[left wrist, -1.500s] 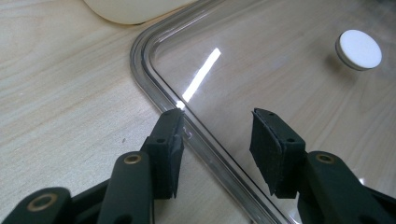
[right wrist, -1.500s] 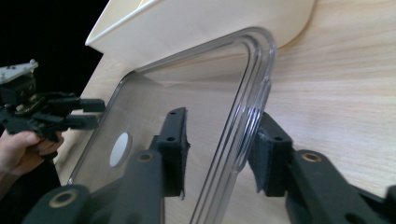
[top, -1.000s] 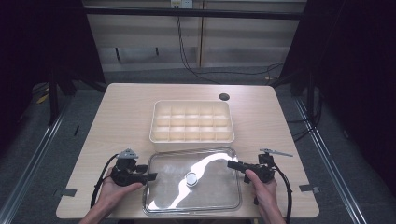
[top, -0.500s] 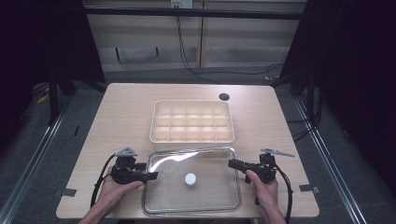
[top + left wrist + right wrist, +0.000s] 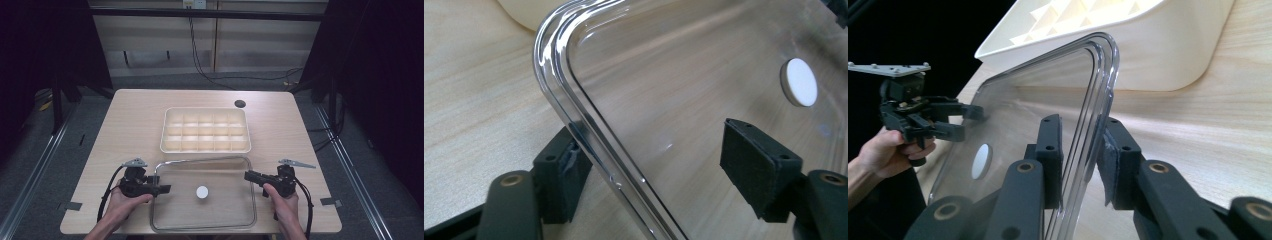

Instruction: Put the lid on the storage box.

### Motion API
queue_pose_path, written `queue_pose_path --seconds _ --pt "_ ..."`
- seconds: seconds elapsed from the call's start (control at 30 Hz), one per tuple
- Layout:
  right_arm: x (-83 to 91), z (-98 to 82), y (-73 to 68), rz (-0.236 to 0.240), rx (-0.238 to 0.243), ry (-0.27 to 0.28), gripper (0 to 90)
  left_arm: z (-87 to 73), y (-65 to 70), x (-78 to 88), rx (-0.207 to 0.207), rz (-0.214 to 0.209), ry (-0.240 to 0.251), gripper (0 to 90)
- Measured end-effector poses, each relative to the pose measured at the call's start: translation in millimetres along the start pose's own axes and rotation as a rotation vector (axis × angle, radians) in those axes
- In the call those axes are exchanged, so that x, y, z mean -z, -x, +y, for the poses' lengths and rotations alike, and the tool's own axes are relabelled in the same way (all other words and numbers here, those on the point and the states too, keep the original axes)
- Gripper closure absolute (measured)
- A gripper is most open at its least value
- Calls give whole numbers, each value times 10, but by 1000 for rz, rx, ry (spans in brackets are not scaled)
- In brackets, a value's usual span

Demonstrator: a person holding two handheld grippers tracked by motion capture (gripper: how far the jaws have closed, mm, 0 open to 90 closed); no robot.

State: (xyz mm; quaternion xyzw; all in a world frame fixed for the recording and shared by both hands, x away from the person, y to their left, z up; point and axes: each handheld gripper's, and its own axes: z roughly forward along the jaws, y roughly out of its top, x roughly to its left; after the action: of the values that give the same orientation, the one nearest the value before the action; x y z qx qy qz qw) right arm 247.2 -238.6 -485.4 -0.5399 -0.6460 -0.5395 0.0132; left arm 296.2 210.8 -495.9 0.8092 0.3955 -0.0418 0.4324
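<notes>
Fingers of the right gripper point(image 5: 1080, 165) are clamped on the rim of the clear plastic lid point(image 5: 202, 192): in the right gripper view one black pad presses the inner face and the other the outer face of the lid's raised edge, with no gap showing. On the left gripper point(image 5: 664, 170) the jaws stand apart and have just been opening and then easing back a little; the lid's rim runs between them, one pad point(image 5: 756, 157) well clear over the lid's inside, the other pad point(image 5: 566, 170) just beside the rim, and whether it touches is hard to tell through the glare.

From the high view, the lid lies flat on the near part of the wooden table point(image 5: 130, 125), between the person's two hands, the left hand point(image 5: 122, 202) at its left edge and the right hand point(image 5: 282, 200) at its right edge. A small white round disc point(image 5: 202, 192) sits at the lid's middle. The lid's near edge reaches the table's front edge, and being transparent, its outline is faint except for the bright rim.

Just beyond the lid, near but apart, stands a cream compartment tray point(image 5: 205, 130), divided into a grid of cells. Farther still, a dark round hole point(image 5: 240, 104) marks the tabletop near its back right.
</notes>
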Motion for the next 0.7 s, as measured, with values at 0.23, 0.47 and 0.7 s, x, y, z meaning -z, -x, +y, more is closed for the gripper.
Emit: queue_pose_path --seconds 0.23,0.47,0.7 --pt "-5 0 2 -29 12 -20 719 11 21 102 -6 -38 52 428" --pt "6 1 -6 -32 13 -14 715 12 25 181 -16 -43 70 493" --pt "17 5 -25 -34 13 -6 713 36 43 229 -27 -36 76 525"
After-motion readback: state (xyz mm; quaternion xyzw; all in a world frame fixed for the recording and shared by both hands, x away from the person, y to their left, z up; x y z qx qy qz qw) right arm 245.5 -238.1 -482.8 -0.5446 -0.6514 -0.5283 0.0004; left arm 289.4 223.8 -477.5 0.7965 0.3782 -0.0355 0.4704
